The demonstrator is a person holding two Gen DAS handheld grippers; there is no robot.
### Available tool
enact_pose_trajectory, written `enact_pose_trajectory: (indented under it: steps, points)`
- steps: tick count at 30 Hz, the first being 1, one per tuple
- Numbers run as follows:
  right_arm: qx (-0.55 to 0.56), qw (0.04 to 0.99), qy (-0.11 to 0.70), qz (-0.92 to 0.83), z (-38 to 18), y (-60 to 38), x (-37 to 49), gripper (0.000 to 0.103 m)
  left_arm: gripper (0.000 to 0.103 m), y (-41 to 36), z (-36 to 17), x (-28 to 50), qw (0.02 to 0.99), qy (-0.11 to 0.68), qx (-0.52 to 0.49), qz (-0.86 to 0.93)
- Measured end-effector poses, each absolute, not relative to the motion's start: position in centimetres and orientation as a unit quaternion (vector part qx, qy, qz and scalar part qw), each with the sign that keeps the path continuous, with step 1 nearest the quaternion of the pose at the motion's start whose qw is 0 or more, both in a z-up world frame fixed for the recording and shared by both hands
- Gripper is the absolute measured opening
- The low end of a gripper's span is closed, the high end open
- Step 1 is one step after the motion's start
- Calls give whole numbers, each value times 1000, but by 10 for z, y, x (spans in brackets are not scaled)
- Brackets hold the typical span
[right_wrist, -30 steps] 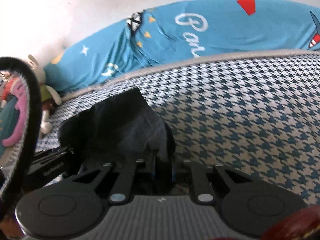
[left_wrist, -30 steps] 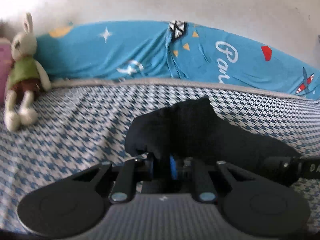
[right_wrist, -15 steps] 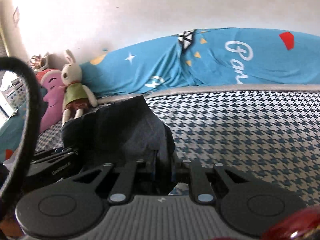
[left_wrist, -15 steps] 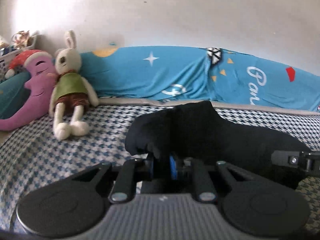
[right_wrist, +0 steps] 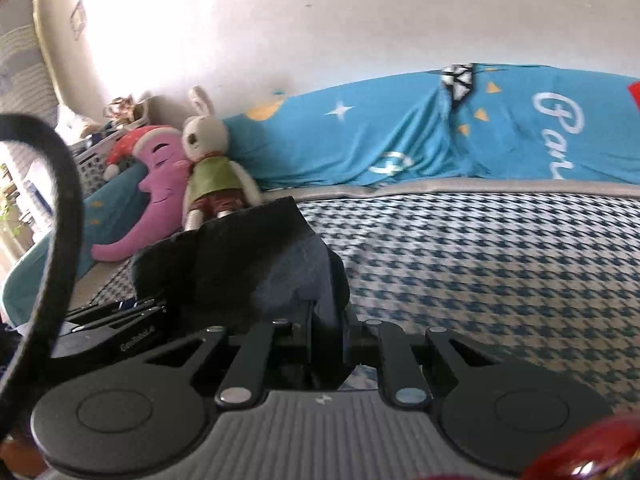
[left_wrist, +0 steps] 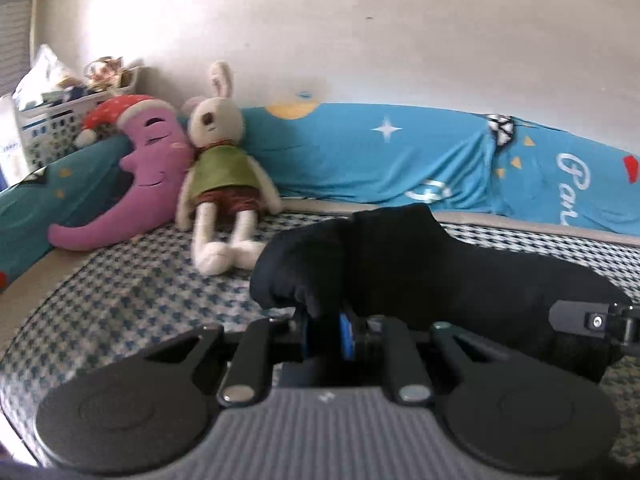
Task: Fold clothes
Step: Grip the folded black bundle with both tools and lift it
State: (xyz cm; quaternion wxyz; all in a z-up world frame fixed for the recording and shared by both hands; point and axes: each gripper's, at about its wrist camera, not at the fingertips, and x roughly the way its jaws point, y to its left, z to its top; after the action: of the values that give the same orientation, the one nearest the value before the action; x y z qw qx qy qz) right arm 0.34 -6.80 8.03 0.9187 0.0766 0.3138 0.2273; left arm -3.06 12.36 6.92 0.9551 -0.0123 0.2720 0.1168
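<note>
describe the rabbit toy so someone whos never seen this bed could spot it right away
Find the long blue bolster lying where the checked bed meets the wall. At its left end sits the rabbit toy, leaning against a purple moon cushion. It is the only cream figure with tall ears, a green top and reddish shorts.

Daylight pours in from the upper left and washes the white wall [left_wrist: 360, 40] almost blank there in both wrist views. The black garment [left_wrist: 420, 272] reads as a dark mass with hardly any fold detail. The houndstooth bedcover [right_wrist: 500, 260] smears with motion blur, and the stuffed rabbit [left_wrist: 218, 168] looks soft. Fisheye bending curves the blue quilt [left_wrist: 380, 160], and the corners go black.
</note>
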Motion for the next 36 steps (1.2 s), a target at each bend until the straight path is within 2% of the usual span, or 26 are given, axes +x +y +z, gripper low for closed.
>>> enact_pose_trajectory:
  steps: [16,21,23,29,36]
  points:
    - [35,901,285,326,65,18,6,12,14,192,68,-35,939,289,-31,181]
    - [40,894,319,311,51,16,18,14,15,206,62,-30,931,310,-47,187]
    - [32,895,338,288,44,12,23,21,15,213,56,-28,925,321,-57,195]
    - [31,894,389,220,27,-5,34,21,15,224,47,-24,917,336,-67,203]
    - [61,895,356,262,32,-7,32,21,15,231,46,-15,916,341,-53,203]
